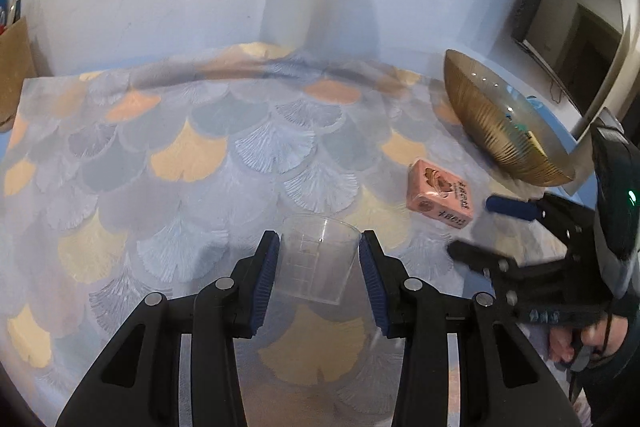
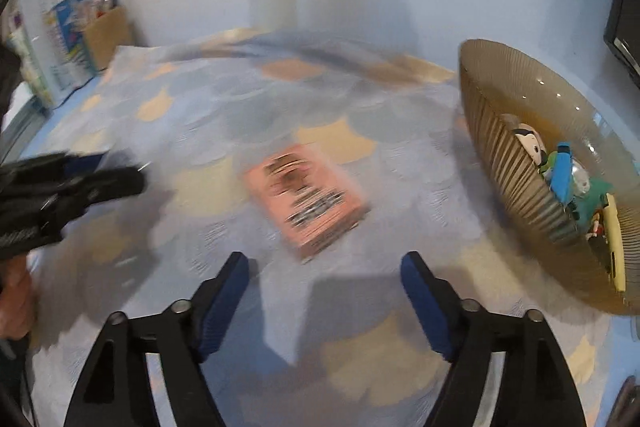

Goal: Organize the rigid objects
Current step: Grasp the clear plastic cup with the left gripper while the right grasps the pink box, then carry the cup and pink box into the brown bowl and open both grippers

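Left wrist view: the left claw [image 1: 319,261] sits at lower centre, its blue ribbed pads [image 1: 267,277] closed against both sides of a clear plastic cup [image 1: 316,257]. The cup is thin-walled, tapered, with printed measuring marks; it is gripped low, rim facing away. Whether it is lifted or resting on the cloth cannot be told. A pink box [image 1: 440,197], rectangular with dark print, lies at centre right on the patterned cloth [image 1: 192,155], well short of the ribbed gold bowl [image 1: 500,131] at upper right. The right claw [image 1: 480,227] enters from the right edge, just beside the box.

Right wrist view: the picture is motion-blurred. The right claw [image 2: 325,291] is spread wide and holds nothing, with the pink box [image 2: 306,199] lying flat just ahead, in the centre of the frame. The bowl [image 2: 520,187], at right, already carries small toys [image 2: 560,171] and other pieces. The left claw [image 2: 72,187] shows at the left edge.

Judgement: the step in hand is carrying the cup to the bowl while the right claw takes the box. The cup wall looks flexible, so light, even pressure is advised. The box should be straddled across its narrow sides, pads square to its faces, before closing
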`<state>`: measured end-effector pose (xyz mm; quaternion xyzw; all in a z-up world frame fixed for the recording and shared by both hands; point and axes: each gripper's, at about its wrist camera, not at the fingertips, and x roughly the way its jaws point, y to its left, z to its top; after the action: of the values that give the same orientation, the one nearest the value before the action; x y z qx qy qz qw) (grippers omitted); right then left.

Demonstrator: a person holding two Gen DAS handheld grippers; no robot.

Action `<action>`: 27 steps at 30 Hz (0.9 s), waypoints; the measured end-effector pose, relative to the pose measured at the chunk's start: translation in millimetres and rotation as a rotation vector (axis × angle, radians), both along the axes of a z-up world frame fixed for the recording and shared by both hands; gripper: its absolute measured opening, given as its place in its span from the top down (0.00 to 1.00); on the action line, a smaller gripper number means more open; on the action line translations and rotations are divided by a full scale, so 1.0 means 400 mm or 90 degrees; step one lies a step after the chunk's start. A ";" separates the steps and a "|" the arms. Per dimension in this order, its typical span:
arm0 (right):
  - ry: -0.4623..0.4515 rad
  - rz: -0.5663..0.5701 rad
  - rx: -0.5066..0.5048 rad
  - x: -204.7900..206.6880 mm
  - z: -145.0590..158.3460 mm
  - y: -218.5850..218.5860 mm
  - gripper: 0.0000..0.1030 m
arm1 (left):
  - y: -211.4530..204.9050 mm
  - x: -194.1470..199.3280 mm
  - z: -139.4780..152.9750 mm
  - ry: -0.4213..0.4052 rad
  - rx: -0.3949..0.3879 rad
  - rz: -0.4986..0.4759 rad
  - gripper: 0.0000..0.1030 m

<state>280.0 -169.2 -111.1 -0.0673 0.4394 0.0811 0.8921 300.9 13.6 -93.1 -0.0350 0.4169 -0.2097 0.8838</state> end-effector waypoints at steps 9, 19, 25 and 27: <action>-0.009 0.057 0.018 0.070 0.006 0.049 0.47 | -0.007 -0.010 0.003 -0.020 0.012 -0.001 0.63; 0.020 0.103 0.051 -0.174 0.006 0.040 0.58 | -0.009 -0.092 -0.002 0.009 0.033 0.015 0.63; 0.006 0.122 0.031 -0.317 -0.005 0.022 0.57 | -0.002 -0.211 -0.001 0.012 0.044 0.044 0.63; 0.000 0.116 0.037 -0.337 -0.008 0.013 0.51 | -0.002 -0.230 -0.008 0.007 0.046 0.051 0.63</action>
<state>145.0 -164.2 -114.2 -0.0812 0.4288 0.1750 0.8825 208.7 13.0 -96.1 -0.0211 0.4274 -0.1589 0.8897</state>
